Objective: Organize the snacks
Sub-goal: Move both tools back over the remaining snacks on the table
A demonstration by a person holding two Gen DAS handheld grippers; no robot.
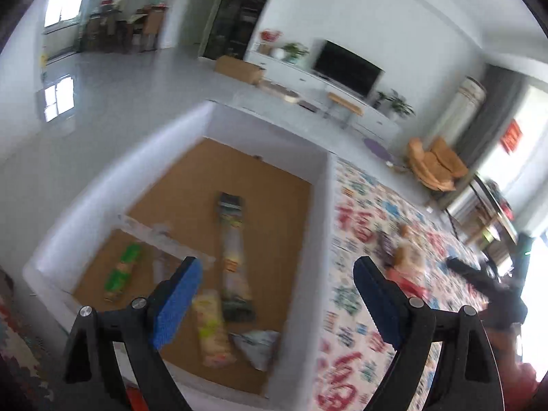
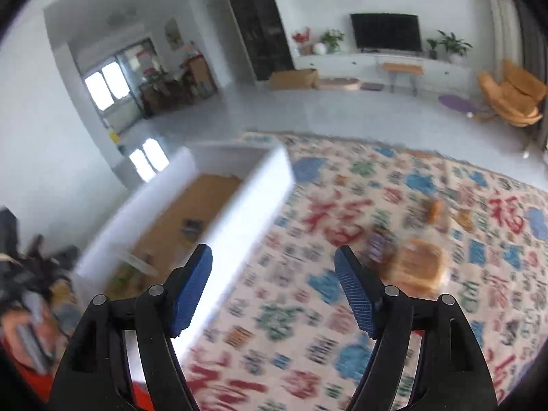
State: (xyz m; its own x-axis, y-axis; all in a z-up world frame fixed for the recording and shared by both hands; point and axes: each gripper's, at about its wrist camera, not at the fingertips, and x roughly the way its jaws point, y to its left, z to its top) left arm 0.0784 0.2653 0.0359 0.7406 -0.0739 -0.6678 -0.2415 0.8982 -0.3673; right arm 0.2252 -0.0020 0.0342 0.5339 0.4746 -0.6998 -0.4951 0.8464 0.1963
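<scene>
The left hand-held gripper (image 1: 277,294) is held above a white box (image 1: 322,205) with a brown floor; its blue pads (image 1: 178,303) are spread wide and nothing is held between them. The right hand-held gripper (image 2: 274,291) is likewise spread wide and empty, and is held above a patterned cloth (image 2: 376,188) just beside the box (image 2: 246,212).

Inside the box, several snacks are seen lying flat. A long pack (image 1: 233,253) is laid along the middle of the floor. A yellow pack (image 1: 212,332) is placed just beside its near end, and a grey pouch (image 1: 257,342) is seen near the right wall. A green pack (image 1: 123,270) is laid toward the left wall, well apart from the long pack. A clear strip (image 1: 161,236) is seen between the green pack and the long pack; its contents cannot be made out.

On the cloth (image 1: 359,308), to the right of the box, further snacks are left outside it: an orange pack (image 2: 416,269) and a purple pack (image 2: 378,245) just beside it. Both are blurred, so contact cannot be judged. Smaller orange items (image 2: 436,210) are seen farther back on the cloth.

The right hand-held gripper (image 1: 486,277) is seen, blurred, at the right edge of the left wrist view.
</scene>
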